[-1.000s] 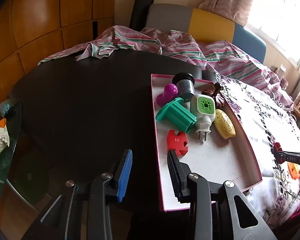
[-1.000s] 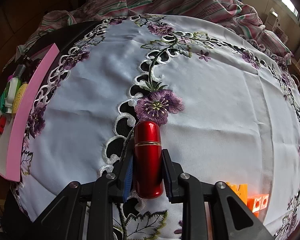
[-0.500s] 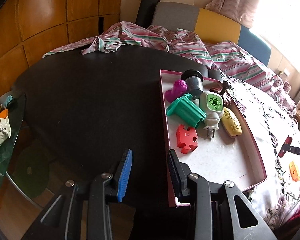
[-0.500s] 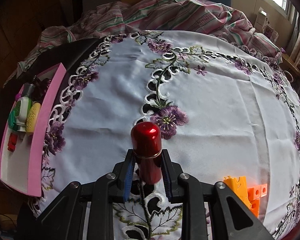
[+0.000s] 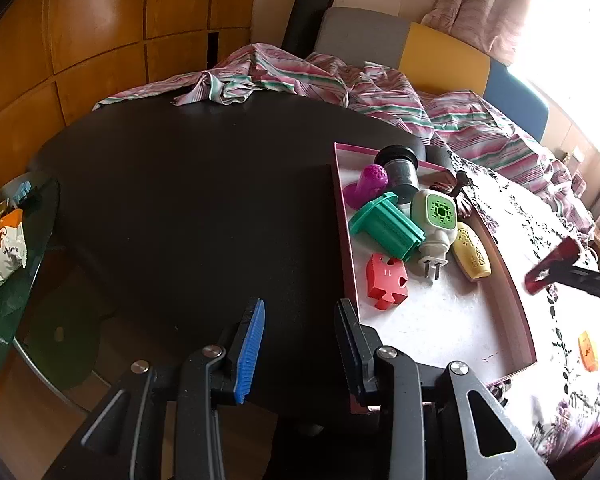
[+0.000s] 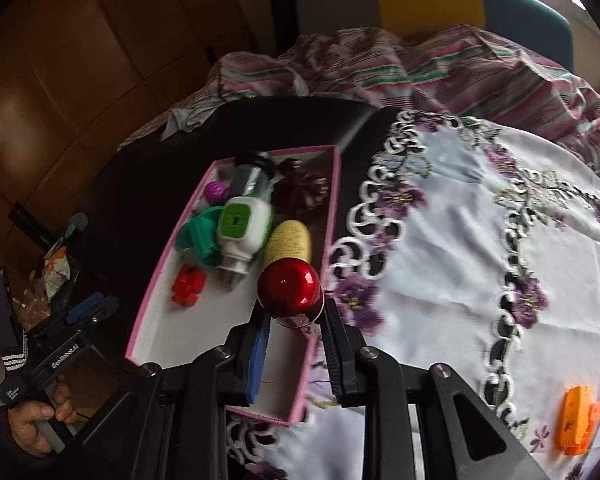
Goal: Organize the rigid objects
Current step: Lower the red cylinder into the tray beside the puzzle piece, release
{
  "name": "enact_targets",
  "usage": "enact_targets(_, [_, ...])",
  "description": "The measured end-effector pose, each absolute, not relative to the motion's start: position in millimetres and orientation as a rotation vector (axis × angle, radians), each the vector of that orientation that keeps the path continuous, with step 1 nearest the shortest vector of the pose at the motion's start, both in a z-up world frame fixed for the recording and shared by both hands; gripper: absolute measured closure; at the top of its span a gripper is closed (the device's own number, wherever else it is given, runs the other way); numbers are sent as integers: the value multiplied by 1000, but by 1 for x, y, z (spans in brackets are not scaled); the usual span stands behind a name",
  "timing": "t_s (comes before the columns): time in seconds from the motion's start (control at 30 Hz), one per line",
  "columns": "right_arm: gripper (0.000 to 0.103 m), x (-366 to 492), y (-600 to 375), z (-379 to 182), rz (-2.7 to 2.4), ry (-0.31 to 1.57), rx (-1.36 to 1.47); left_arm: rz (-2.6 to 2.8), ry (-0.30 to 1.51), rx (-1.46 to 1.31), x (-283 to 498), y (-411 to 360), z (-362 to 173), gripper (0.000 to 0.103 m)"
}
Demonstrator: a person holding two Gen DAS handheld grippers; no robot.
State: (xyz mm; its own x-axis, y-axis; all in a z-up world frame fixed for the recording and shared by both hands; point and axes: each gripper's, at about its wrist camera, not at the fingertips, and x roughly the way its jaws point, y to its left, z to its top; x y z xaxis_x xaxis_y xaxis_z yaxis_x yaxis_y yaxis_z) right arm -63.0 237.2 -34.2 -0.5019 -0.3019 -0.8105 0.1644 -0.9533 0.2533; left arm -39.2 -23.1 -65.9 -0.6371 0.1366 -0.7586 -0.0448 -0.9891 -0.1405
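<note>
Red capsule (image 6: 290, 290) is sitting clamped between the right gripper (image 6: 294, 344) pads, nose pointing at the camera, low centre of the right wrist frame. It is hanging over the near right part of the pink tray (image 6: 148, 292), just by the right wall.

Risks, as I judge them:
- Casing is glossy and rounded, and the pads are gripping only its back half, so it may be slipping or pivoting if the grip is easing off early.
- Dropped from height, it is likely rolling into the yellow capsule (image 6: 288, 242) or the white-green plug-in (image 6: 242, 236), both just beyond it.
- Right wall is close, so a drift right is putting it on the embroidered cloth (image 6: 480, 240) instead.

Left gripper (image 5: 298, 344) is standing wide open, holding nothing, over the dark table (image 5: 200, 200) at the tray's near left edge, bottom centre of its frame.

Tray is holding, far end crowded: purple piece (image 5: 370, 184), dark jar (image 5: 398, 164), pine cone (image 6: 300, 192), teal part (image 5: 386, 228), plug-in, yellow capsule, red puzzle piece (image 5: 386, 280). Near half is showing bare white floor.

Orange block (image 6: 578, 420) is lying outside on the cloth, lower right.
</note>
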Motion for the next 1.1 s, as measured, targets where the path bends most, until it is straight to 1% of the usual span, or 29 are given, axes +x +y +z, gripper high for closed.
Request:
enact_targets(0.1, [78, -74, 204, -50, -2443, -173, 1425, 2750, -172, -1286, -39, -26, -66, 66])
enact_targets(0.23, [78, -89, 176, -69, -2403, -179, 1473, 2748, -191, -1293, -40, -29, -67, 66])
enact_targets(0.43, [78, -108, 147, -91, -2388, -177, 1506, 2740, -205, -1313, -41, -34, -71, 66])
enact_targets(0.53, [77, -115, 137, -105, -2354, -144, 1572, 2729, -207, -1323, -41, -34, -72, 66])
enact_targets(0.57, [76, -113, 135, -104, -2377, -129, 1542, 2729, -207, -1321, -40, -34, -72, 66])
enact_targets(0.73, [77, -105, 130, -106, -2392, -93, 1532, 2724, -219, -1323, -40, -35, -73, 66])
enact_targets(0.9, [77, -95, 129, -106, -2288, -151, 1559, 2723, -223, -1313, -40, -35, -71, 66])
enact_targets(1.1, [75, -89, 127, -105, -2323, -108, 1556, 2716, -217, -1310, -39, -33, -71, 66])
